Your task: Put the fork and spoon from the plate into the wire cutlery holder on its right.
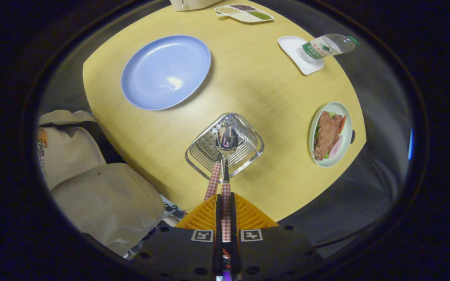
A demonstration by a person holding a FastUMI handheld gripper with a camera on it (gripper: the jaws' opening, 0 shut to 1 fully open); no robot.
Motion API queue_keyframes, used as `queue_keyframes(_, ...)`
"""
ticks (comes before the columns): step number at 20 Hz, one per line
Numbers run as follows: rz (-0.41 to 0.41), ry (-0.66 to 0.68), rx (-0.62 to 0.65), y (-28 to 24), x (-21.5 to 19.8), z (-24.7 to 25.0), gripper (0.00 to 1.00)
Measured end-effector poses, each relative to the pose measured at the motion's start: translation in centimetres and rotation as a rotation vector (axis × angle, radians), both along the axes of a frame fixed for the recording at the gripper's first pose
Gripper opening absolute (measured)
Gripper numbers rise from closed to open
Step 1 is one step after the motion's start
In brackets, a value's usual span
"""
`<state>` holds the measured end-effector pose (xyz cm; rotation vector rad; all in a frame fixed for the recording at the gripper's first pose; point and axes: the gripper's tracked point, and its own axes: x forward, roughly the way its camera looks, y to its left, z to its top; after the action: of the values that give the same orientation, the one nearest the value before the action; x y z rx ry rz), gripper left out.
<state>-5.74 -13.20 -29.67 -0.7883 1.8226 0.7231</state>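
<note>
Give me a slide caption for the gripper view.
Gripper shut on spoon above wire holder, blue plate beyond.

Soft overhead light leaves a white glare on the blue plate; the worktop around it bends with fisheye distortion.

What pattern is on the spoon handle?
Red-and-white check on the spoon handle, clearest in the gripper view.

So the gripper had its fingers closed on the spoon, whose bowl sat in the wire holder just ahead, a second handle leaning in beside it. The plate lay beyond to the left. A food dish sat right, a bottle on a small tray further back.
</note>
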Motion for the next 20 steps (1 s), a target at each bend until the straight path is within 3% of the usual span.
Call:
queue_keyframes(7,-0.045,-0.079,0.015,0.0,1.1,-0.1,0.22)
queue_keyframes(10,-0.111,-0.145,0.060,0.7,1.8,0.5,0.33)
queue_keyframes(18,-0.463,-0.444,0.247,4.9,2.3,3.7,0.74)
queue_keyframes(20,-0.574,-0.537,0.346,7.1,2.7,4.8,0.84)
